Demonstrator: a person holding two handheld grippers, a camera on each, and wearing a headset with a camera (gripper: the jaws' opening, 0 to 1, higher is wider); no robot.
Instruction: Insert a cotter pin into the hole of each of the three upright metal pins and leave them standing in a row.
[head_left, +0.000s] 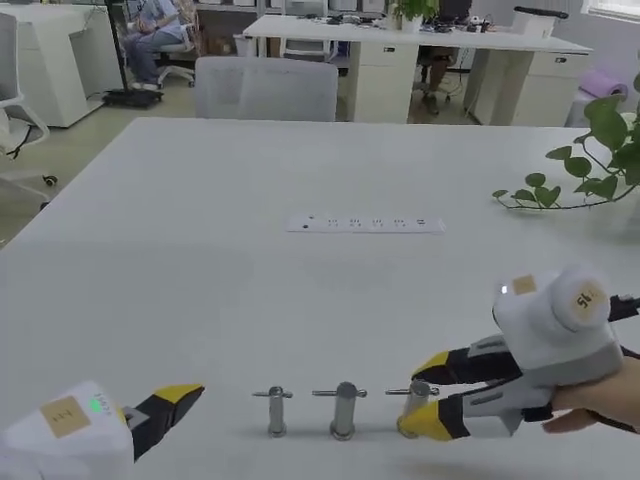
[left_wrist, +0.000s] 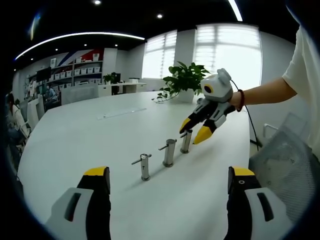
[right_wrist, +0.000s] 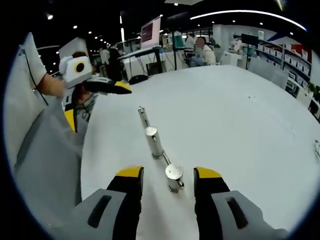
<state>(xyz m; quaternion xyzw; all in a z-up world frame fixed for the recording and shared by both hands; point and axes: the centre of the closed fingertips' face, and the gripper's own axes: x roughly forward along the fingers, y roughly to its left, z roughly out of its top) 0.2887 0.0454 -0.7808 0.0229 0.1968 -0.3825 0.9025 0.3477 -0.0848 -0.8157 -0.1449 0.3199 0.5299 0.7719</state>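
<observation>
Three upright metal pins stand in a row near the table's front edge: left pin (head_left: 277, 412), middle pin (head_left: 343, 410), right pin (head_left: 417, 402). A thin cotter pin (head_left: 271, 394) crosses the top of each. My right gripper (head_left: 425, 395) is open, one jaw on either side of the right pin (right_wrist: 174, 176), with a gap on both sides. My left gripper (head_left: 165, 410) is open at the bottom left, apart from the row, with nothing between its fingers. From the left gripper (left_wrist: 170, 175) the pins (left_wrist: 169, 152) recede toward the right gripper (left_wrist: 199, 128).
A white power strip (head_left: 366, 224) lies across the middle of the white table (head_left: 200, 250). A leafy plant (head_left: 590, 160) reaches in at the right edge. A grey chair (head_left: 265, 88) stands behind the far edge, and a person sits at desks beyond.
</observation>
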